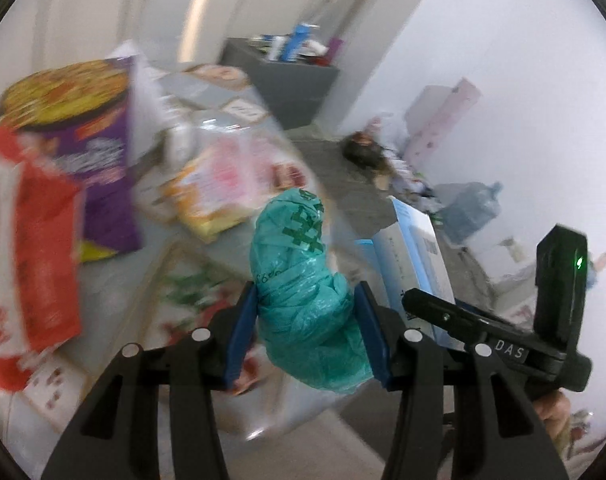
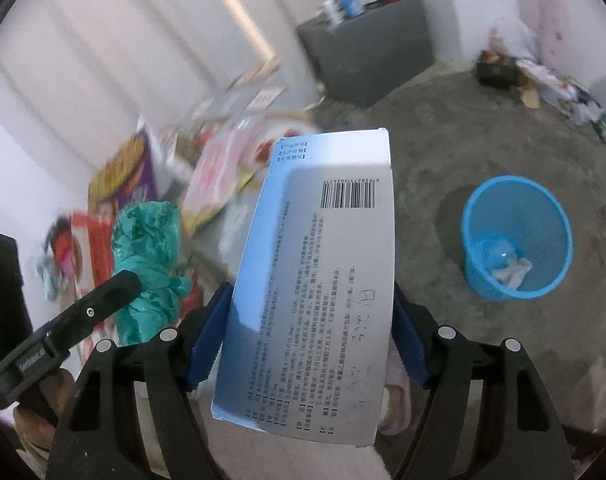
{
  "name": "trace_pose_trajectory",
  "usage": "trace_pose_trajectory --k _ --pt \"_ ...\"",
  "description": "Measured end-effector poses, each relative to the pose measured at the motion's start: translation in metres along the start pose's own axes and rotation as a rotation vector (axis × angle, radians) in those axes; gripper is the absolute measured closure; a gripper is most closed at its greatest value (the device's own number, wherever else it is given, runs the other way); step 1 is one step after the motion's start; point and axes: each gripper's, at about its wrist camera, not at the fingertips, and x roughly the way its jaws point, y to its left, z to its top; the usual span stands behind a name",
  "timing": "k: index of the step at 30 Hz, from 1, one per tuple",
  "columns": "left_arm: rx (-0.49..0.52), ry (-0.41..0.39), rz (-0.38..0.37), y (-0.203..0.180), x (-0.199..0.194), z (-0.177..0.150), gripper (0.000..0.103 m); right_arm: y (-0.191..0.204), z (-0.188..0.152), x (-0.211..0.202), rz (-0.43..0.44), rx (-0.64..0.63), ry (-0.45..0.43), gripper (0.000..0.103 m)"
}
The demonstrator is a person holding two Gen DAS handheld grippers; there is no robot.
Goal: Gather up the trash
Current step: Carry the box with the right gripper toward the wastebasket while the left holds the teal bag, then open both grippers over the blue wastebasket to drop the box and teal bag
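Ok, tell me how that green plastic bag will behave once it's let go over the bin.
Held in the left gripper, the green plastic bag looks crumpled and soft, so probably floppy. It's thin film, likely light, and may drift or unfurl.

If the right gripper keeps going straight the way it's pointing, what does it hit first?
Probably bare floor. The right gripper holds a white and blue box that hides part of the line. The blue bin sits off to the right; depth is unclear.
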Motion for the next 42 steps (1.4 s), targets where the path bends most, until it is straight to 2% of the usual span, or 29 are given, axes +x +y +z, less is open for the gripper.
trace_pose_trajectory --k 4,6,11,15,19,20,21,23,25,29,34,37,42 --pt "0.04 0.037 -0.11 -0.033 0.025 0.025 0.055 -0.052 0.007 -0.024 -0.022 0.134 -0.064 0.033" --pt "0.069 0.08 -0.165 -0.053 0.046 0.038 0.055 -0.076 0.007 -0.028 -0.023 0.199 -0.075 0.033" --pt "0.083 0.238 -0.234 -0.097 0.119 0.065 0.055 -0.147 0.01 -0.017 0.044 0.402 -0.067 0.033" --pt "0.121 0.34 -0.228 -0.135 0.185 0.081 0.055 -0.204 0.016 0.011 0.091 0.544 -0.042 0.033" --pt "0.172 0.404 -0.19 -0.172 0.244 0.087 0.053 -0.245 0.026 0.036 0.078 0.637 -0.049 0.03" --pt "0.186 0.414 -0.189 -0.181 0.259 0.088 0.051 -0.254 0.027 0.038 0.079 0.656 -0.057 0.029" --pt "0.198 0.431 -0.184 -0.189 0.273 0.087 0.044 -0.267 0.029 0.048 0.088 0.681 -0.059 0.023" --pt "0.201 0.438 -0.146 -0.196 0.295 0.088 0.034 -0.284 0.03 0.058 0.054 0.744 -0.05 0.019" --pt "0.183 0.421 -0.11 -0.2 0.307 0.091 0.034 -0.299 0.026 0.065 0.021 0.795 -0.056 0.019" --pt "0.155 0.416 -0.143 -0.193 0.301 0.092 0.031 -0.301 0.014 0.062 0.037 0.819 -0.065 0.019" --pt "0.176 0.372 -0.128 -0.177 0.271 0.092 0.031 -0.285 0.013 0.046 0.021 0.733 -0.068 0.019" --pt "0.201 0.3 -0.106 -0.163 0.234 0.095 0.031 -0.265 0.016 0.036 0.001 0.645 -0.073 0.019" --pt "0.224 0.165 -0.094 -0.136 0.164 0.094 0.031 -0.228 0.019 0.02 0.021 0.508 -0.096 0.02"
